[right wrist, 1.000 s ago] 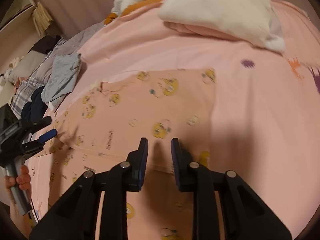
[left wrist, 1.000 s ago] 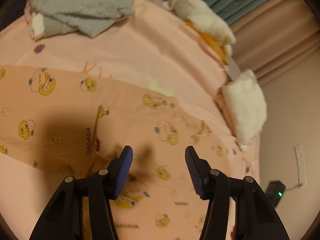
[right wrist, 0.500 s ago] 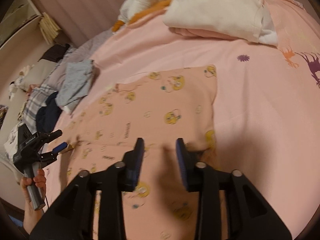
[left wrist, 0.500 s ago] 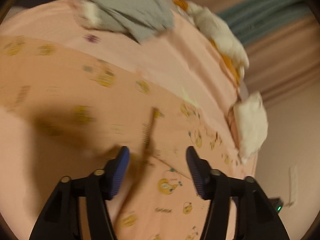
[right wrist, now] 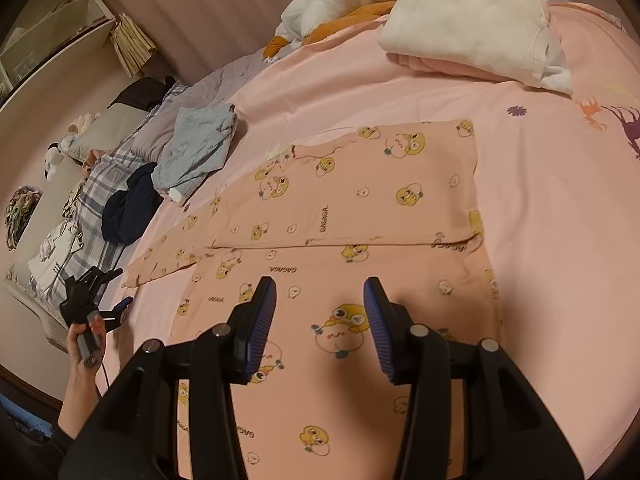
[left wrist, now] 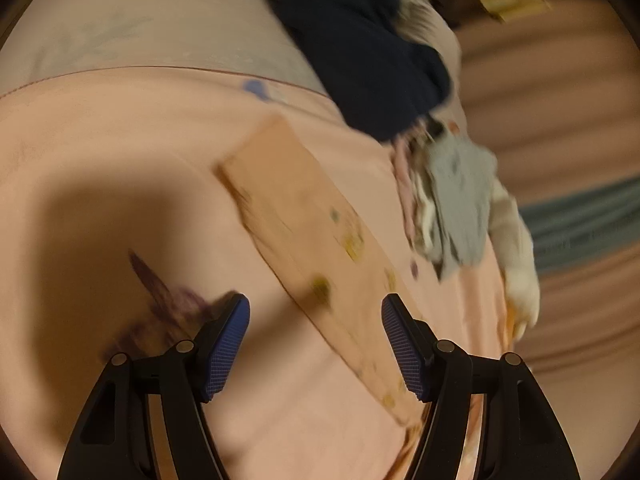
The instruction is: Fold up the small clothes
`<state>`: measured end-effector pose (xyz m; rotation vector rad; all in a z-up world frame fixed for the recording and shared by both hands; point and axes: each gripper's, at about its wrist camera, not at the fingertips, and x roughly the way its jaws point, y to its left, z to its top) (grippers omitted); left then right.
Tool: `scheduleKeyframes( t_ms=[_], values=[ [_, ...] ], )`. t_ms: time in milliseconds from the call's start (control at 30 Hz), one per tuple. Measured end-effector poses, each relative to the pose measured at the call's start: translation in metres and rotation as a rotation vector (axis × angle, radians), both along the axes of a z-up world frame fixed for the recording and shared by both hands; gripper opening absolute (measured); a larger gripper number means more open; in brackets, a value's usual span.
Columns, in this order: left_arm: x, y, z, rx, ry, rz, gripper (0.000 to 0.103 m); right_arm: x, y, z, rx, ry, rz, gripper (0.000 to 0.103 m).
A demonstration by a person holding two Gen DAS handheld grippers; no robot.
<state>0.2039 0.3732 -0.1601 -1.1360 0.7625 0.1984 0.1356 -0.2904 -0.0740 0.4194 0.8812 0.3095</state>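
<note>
We see the peach printed garment [right wrist: 344,216] lying flat on the pink bed sheet [right wrist: 560,220], its upper part folded over with a straight crease across the middle. Our right tongs [right wrist: 320,320] hover above its lower half, jaws opening, nothing between them. Our left tongs [left wrist: 316,344] are opening and empty beside the sleeve end at the bed's left edge. Bare sheet lies open to the right; folded grey clothes [right wrist: 196,148] border the left.

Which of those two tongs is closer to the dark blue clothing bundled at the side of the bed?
Left. The left tongs are off the bed's edge, just below the dark bundle. The right tongs, jaws opening, are over the pink shirt.
</note>
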Motion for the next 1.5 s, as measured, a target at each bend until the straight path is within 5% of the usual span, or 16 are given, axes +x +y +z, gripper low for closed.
scheduleKeyframes(
  t_ms=[100,367,600,767,1200,1500],
  values=[
    [0.005,0.011,-0.008,-0.054,-0.028,0.036,0.067,0.001,0.005,0.0,0.001,0.001,0.0,0.046],
    [0.031,0.031,-0.013,-0.033,-0.045,0.096,0.067,0.005,0.018,-0.003,0.0,0.014,0.015,0.046],
    [0.042,0.03,-0.01,0.097,0.07,0.066,0.009,0.004,0.016,-0.01,0.004,0.033,0.002,0.046],
    [0.042,0.016,0.013,0.187,0.083,0.013,0.005,0.0,0.011,-0.006,0.016,0.023,-0.007,0.046],
    [0.073,-0.141,0.142,0.389,-0.109,-0.353,0.005,-0.022,-0.013,-0.007,0.075,-0.007,-0.028,0.046],
    [0.095,-0.296,0.169,0.488,-0.164,-0.594,0.005,-0.038,-0.049,-0.012,0.135,-0.013,-0.08,0.046]
  ],
)
